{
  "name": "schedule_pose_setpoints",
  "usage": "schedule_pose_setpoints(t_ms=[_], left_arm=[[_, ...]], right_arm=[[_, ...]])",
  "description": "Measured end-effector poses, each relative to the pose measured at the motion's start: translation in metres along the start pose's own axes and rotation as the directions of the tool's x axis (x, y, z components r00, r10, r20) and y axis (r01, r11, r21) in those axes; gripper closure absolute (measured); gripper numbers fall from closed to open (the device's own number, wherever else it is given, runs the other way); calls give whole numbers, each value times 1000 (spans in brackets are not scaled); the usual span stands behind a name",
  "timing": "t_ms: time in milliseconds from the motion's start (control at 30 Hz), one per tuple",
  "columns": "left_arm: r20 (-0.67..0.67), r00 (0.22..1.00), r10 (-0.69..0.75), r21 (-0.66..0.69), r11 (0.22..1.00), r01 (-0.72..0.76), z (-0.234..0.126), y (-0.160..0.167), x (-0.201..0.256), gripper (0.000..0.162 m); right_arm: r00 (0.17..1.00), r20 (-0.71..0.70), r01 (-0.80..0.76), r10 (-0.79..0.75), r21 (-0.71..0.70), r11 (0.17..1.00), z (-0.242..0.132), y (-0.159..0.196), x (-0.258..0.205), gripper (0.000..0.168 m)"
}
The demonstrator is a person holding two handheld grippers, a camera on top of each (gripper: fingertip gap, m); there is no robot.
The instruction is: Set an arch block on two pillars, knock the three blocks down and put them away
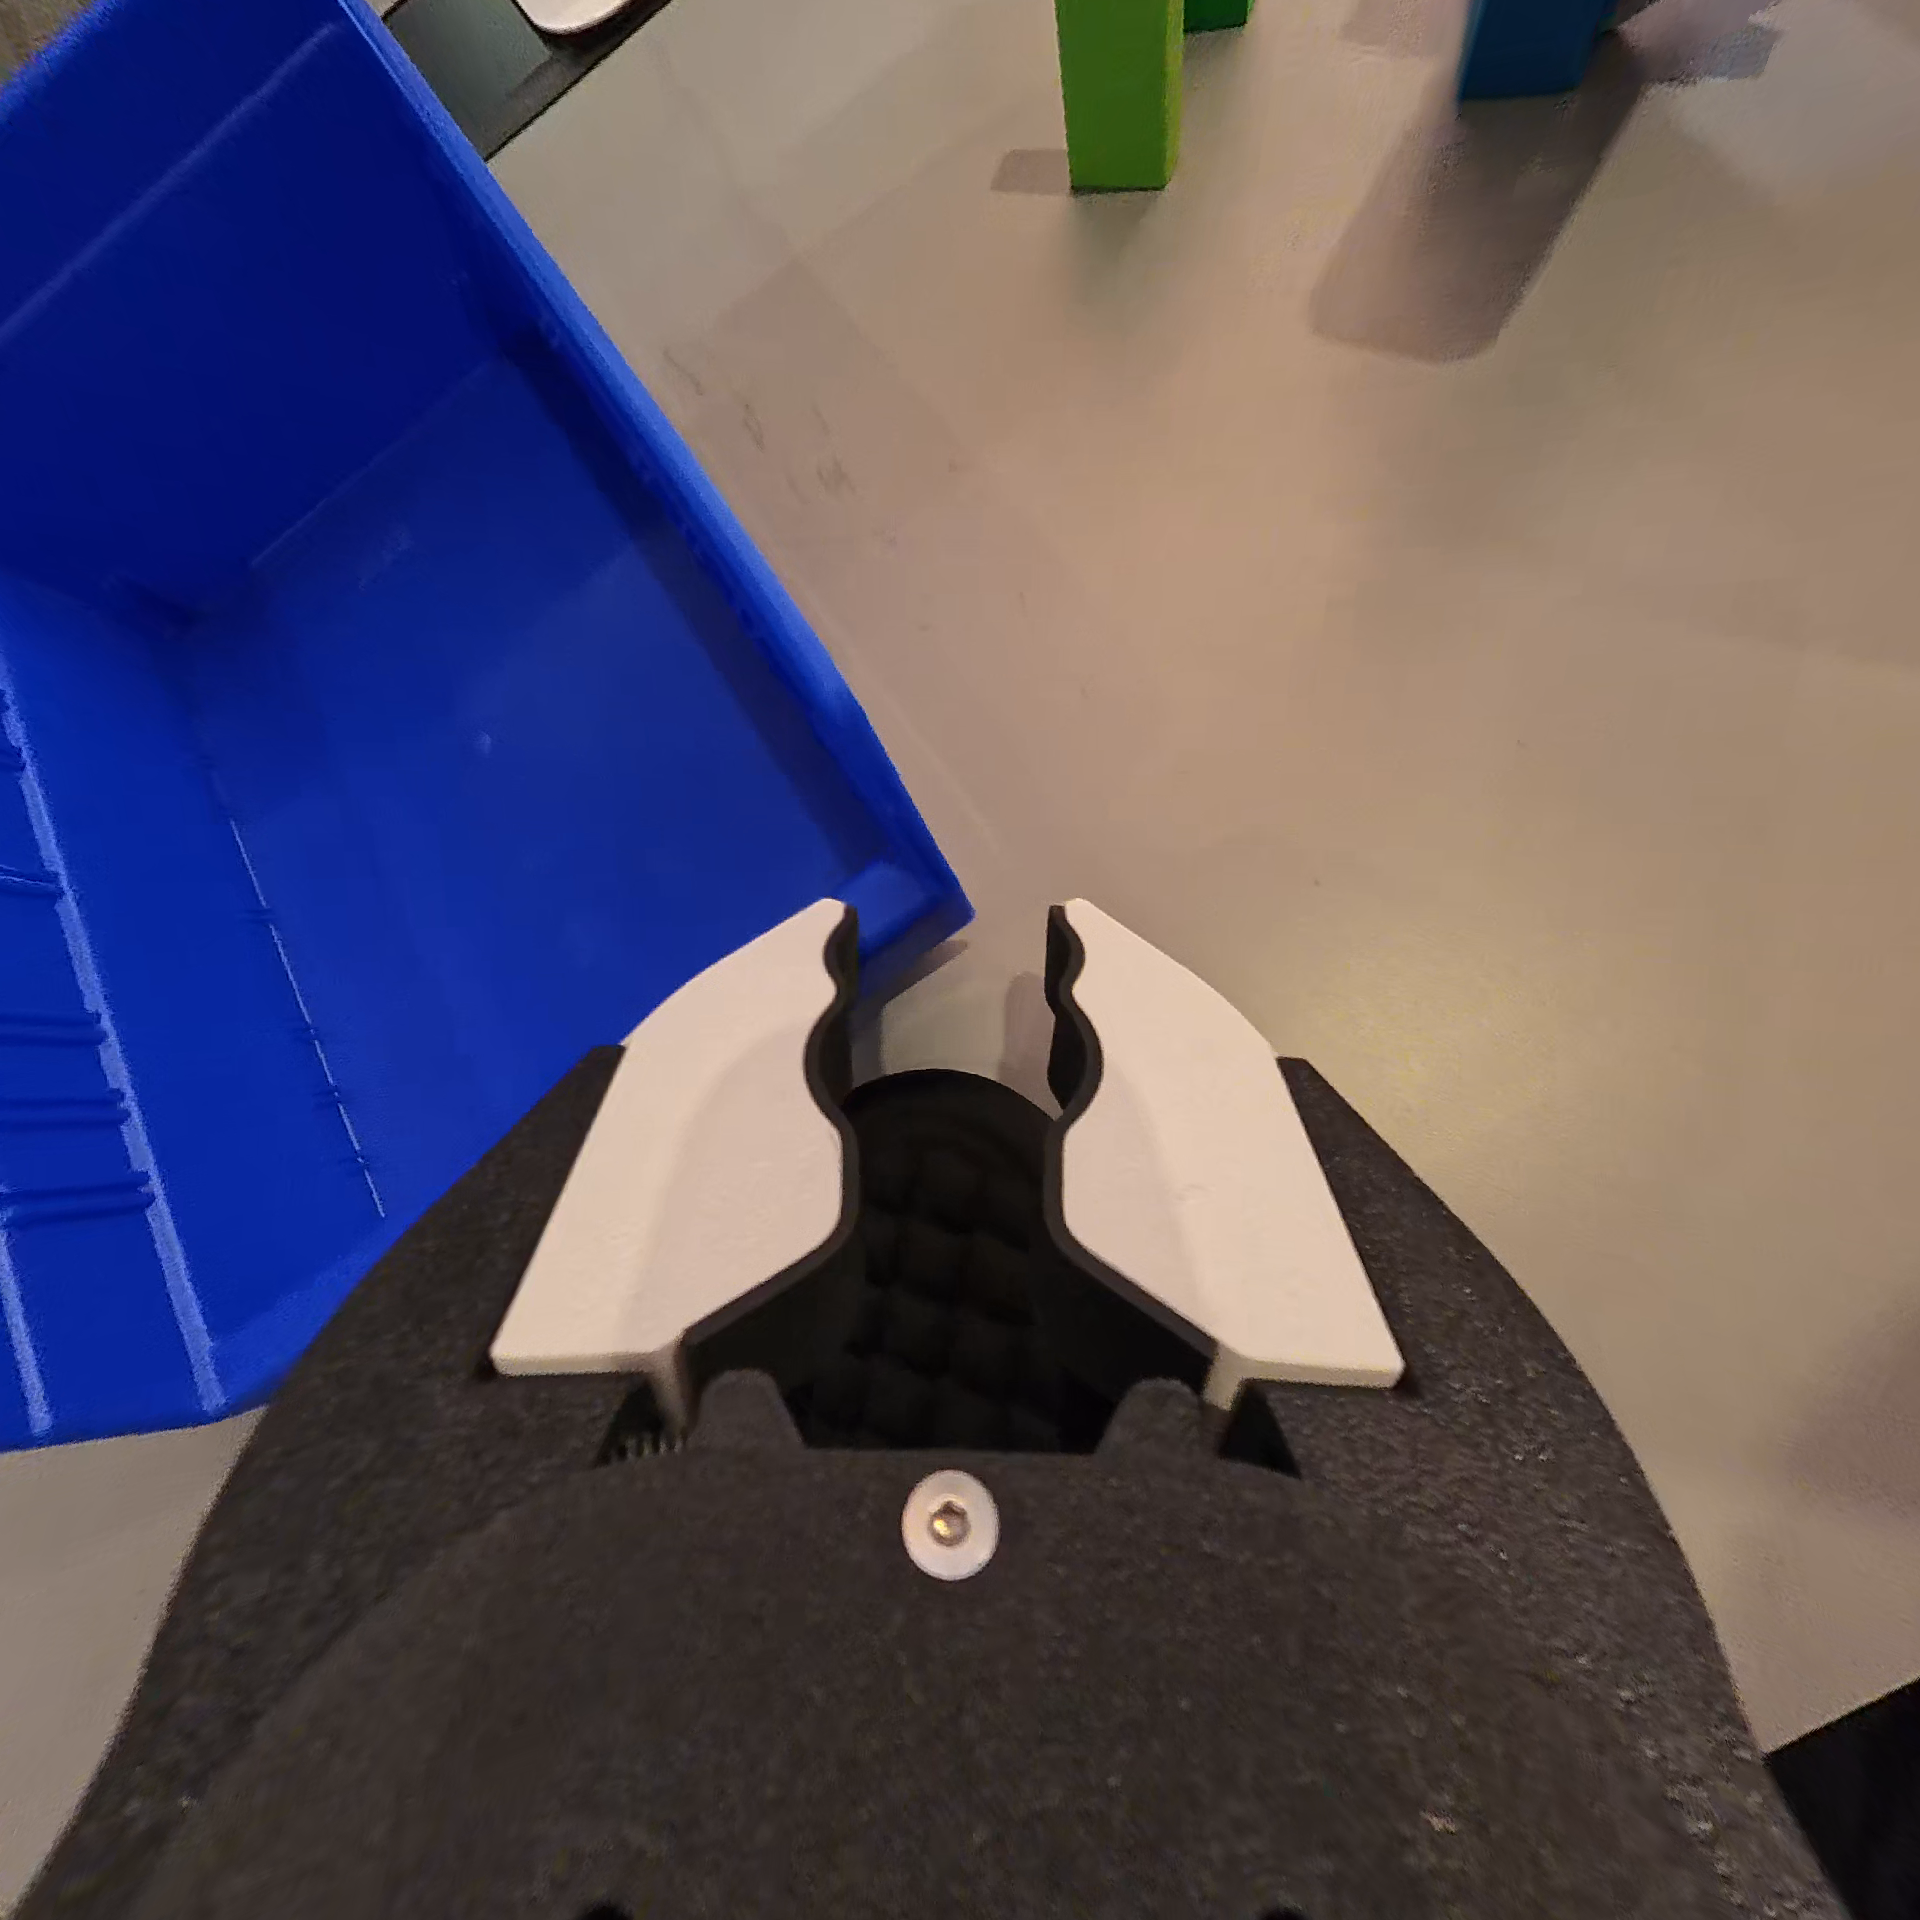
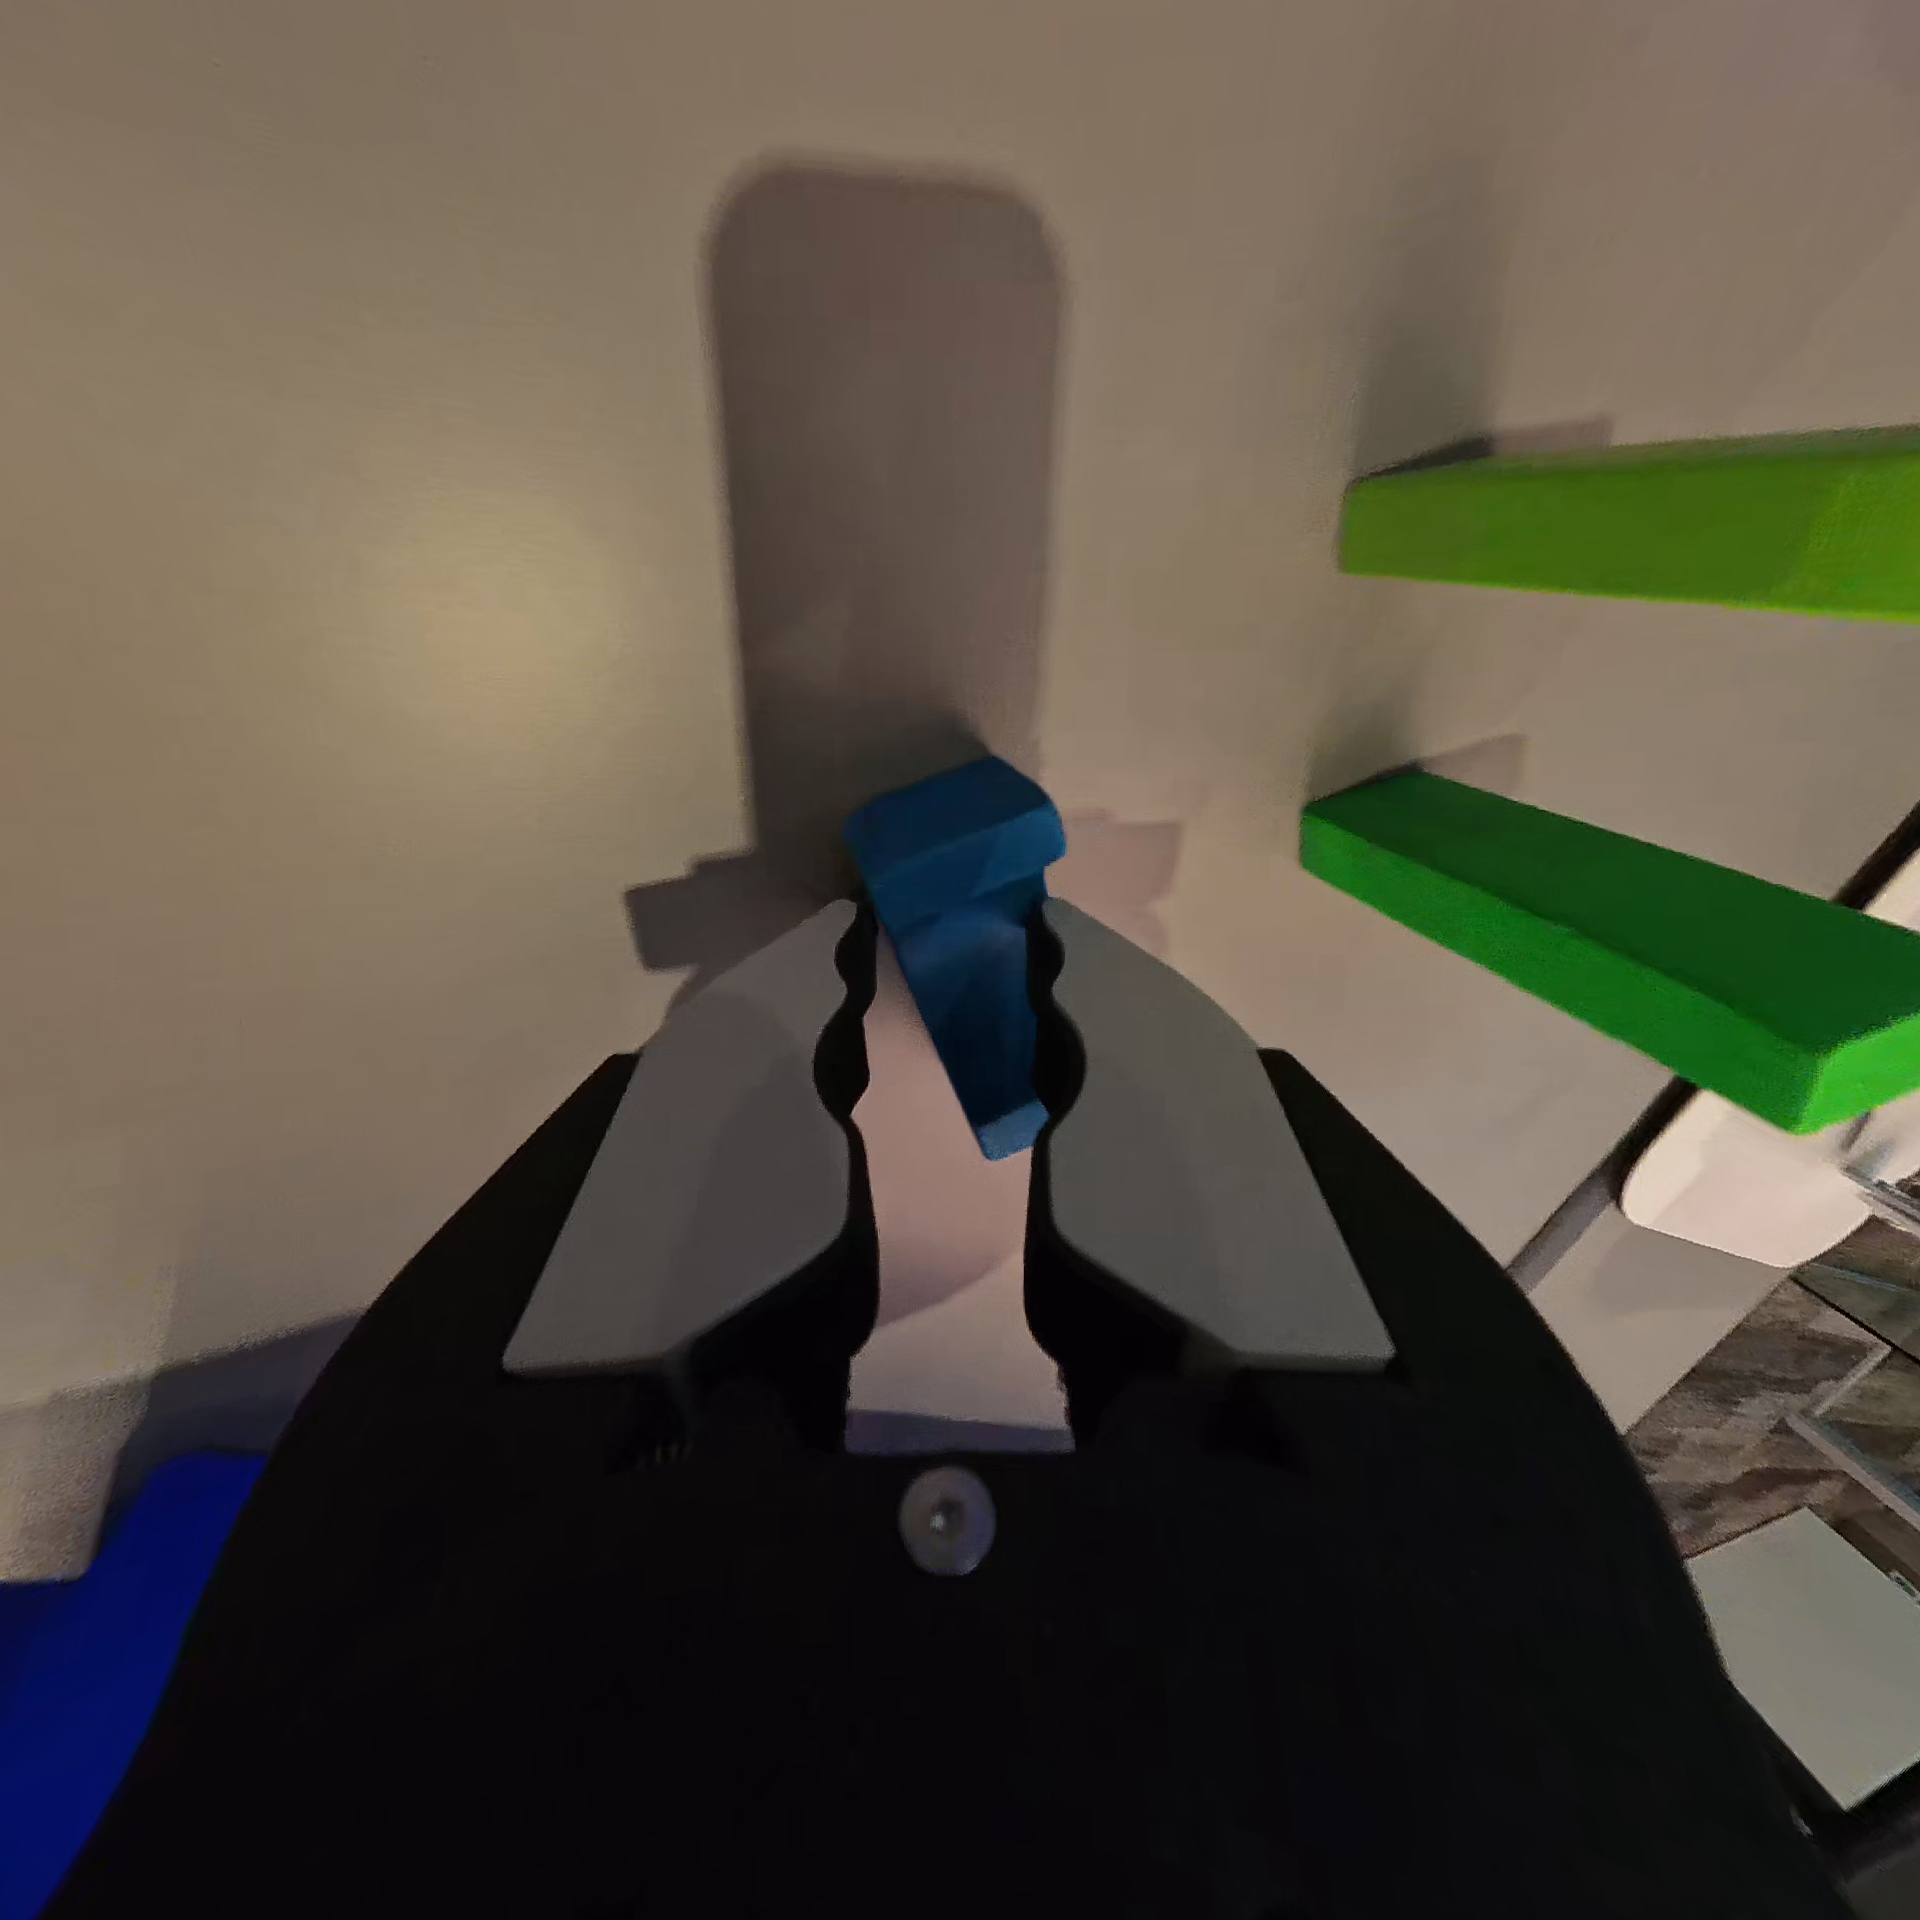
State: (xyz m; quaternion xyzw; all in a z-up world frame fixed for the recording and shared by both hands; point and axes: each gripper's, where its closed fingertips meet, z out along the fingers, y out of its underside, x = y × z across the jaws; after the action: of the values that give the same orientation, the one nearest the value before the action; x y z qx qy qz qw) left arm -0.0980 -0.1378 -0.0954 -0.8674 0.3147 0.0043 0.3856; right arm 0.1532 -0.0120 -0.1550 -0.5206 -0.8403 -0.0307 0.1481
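Two wrist views are supplied.

Left wrist view: the left gripper (image 1: 951,914) is seen low over a pale grey table (image 1: 1351,727). Its jaws are spread, and nothing is held between the white fingers (image 1: 717,1132); only bare tabletop shows in the gap. A blue bin (image 1: 644,436) is located to the left, with its near corner just beside the left fingertip. The bin interior that shows contains no blocks. At the top edge, one green pillar (image 1: 1122,94) is seen standing upright on the table, well apart from the gripper. Part of a blue block (image 1: 1527,52) is visible at the upper right, cut off by the frame edge; its support cannot be determined.

Right wrist view: the right gripper (image 2: 951,914) is closed on the blue arch block (image 2: 961,935), which is pinched between the fingertips and sits skewed in the grip, one end projecting beyond the tips. The block is held clear of the table (image 2: 416,520), and a dark shadow is cast on the surface beyond it. Two green pillars (image 2: 1621,935) appear at the right, parallel to each other and apart, well separated from the gripped block. A corner of the blue bin (image 2: 94,1621) is visible at the lower left. The picture is motion-blurred.
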Motion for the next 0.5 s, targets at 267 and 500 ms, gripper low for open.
schedule_pose_setpoints(t_ms=[267, 500], left_arm=[[-17, 1000, 6, -17, 1000, -6, 4, -1, 8, 127], [-29, 998, 54, -37, 998, -55, 5, -3, 20, 127]], right_arm=[[998, 19, -64, 64, -4, 998, 1, 10, 7, 125], [992, -19, -122, 122, 23, 992, -6, 23, 22, 125]])
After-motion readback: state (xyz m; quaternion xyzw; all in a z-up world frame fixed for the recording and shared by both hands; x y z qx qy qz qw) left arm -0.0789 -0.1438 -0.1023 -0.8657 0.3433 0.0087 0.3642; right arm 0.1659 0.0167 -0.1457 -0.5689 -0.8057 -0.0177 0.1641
